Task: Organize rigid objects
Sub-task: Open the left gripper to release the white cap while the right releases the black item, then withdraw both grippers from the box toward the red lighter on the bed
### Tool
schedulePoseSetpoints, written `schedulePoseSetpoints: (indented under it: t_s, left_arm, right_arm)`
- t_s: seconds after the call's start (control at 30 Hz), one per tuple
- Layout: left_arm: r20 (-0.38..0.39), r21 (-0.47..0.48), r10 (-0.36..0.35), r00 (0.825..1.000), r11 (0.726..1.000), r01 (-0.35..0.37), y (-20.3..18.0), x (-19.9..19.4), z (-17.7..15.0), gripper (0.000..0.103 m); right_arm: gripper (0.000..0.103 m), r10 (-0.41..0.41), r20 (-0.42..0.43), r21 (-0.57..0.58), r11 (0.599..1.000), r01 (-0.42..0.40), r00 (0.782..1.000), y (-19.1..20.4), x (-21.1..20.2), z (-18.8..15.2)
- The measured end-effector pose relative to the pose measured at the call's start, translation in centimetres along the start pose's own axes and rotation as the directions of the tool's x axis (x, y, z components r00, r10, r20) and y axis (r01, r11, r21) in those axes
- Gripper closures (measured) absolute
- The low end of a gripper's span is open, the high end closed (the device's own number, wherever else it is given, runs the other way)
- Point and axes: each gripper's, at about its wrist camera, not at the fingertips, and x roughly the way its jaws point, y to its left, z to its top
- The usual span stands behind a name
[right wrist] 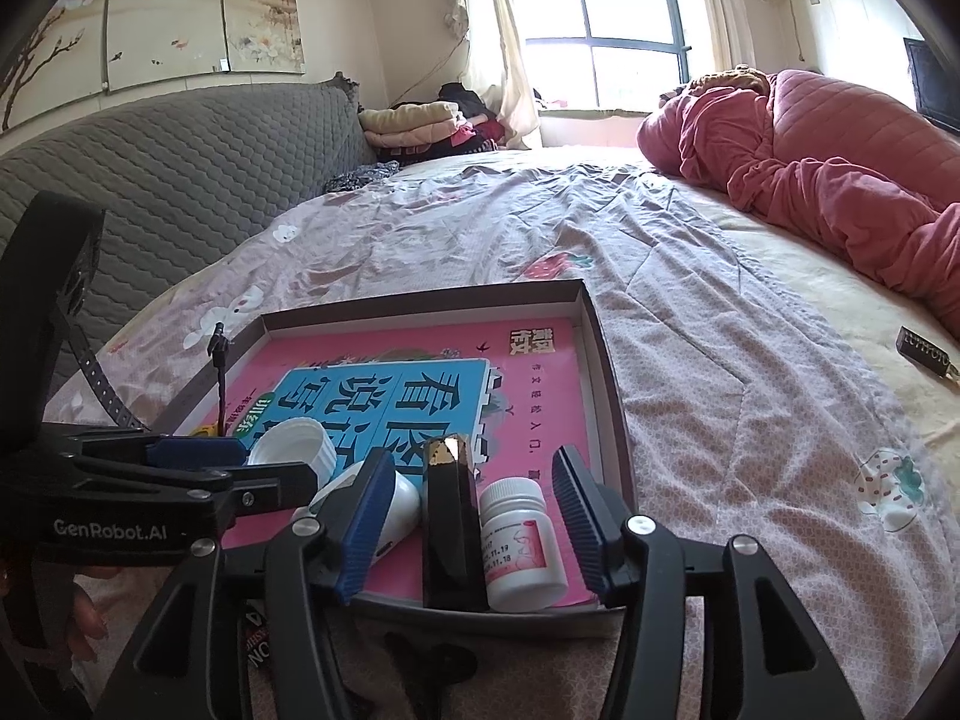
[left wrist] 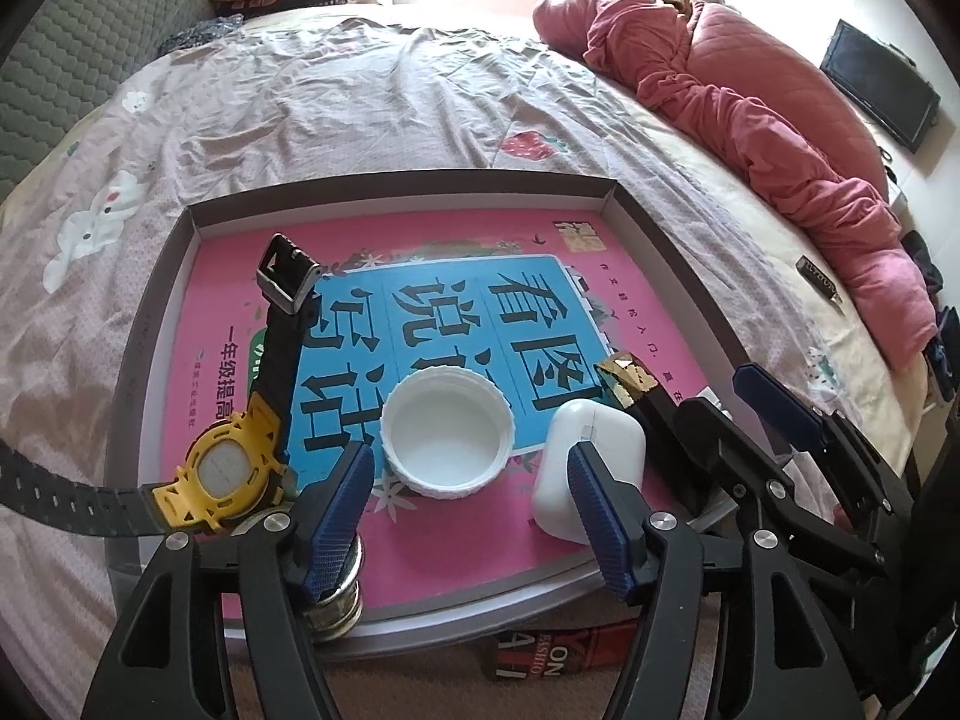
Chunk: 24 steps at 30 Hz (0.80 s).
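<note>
We are holding both claws over a tray (left wrist: 630, 204) on the bed (left wrist: 360, 102). Left claw (left wrist: 468, 516) is standing open, gripping nothing, a white cap (left wrist: 447, 438) beyond its tips. Right claw (right wrist: 474, 516) is also open, straddling a black case (right wrist: 450, 528) and pill bottle (right wrist: 522, 546) without touching. A watch (left wrist: 228, 474) is lying at the tray's left edge.

Both cameras sit close over the near edge of a shallow tray (left wrist: 624, 195) on a bed (right wrist: 690, 276), looking far across it. The left view tilts down steeply; the right looks flatter (window (right wrist: 606, 24) visible). Both share the tray's pink book (left wrist: 420, 228).
</note>
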Motion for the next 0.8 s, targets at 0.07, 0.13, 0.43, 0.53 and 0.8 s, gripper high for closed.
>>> schedulePoseSetpoints:
  t_s: [0.07,0.13,0.43,0.53,0.8]
  left_arm:
    - [0.002,0.0,0.003,1.0,1.0,-0.003,-0.1,-0.2,-0.1,0.034]
    - [0.003,-0.004,0.002,1.0,1.0,-0.002,-0.1,-0.3,-0.2,0.034]
    - [0.017,-0.015,0.017,1.0,1.0,-0.017,0.0,-1.4,-0.6,0.031]
    - [0.022,-0.023,0.02,1.0,1.0,-0.02,0.2,-1.8,-0.7,0.029]
    - [0.058,-0.05,0.027,0.998,0.998,-0.024,0.3,-3.8,-1.2,0.029]
  right_arm:
    - [0.048,-0.001,0.001,0.001,1.0,0.001,1.0,-0.1,0.0,0.1]
    - [0.048,-0.002,0.004,0.0,1.0,0.002,1.0,-0.1,-0.1,0.1]
    - [0.046,0.003,0.028,-0.016,1.0,-0.003,1.0,0.2,-0.7,0.2]
    - [0.041,0.005,0.042,-0.015,1.0,-0.004,0.999,0.1,-1.0,0.3]
    - [0.04,-0.005,0.09,-0.018,1.0,0.006,0.996,-0.1,-2.5,0.5]
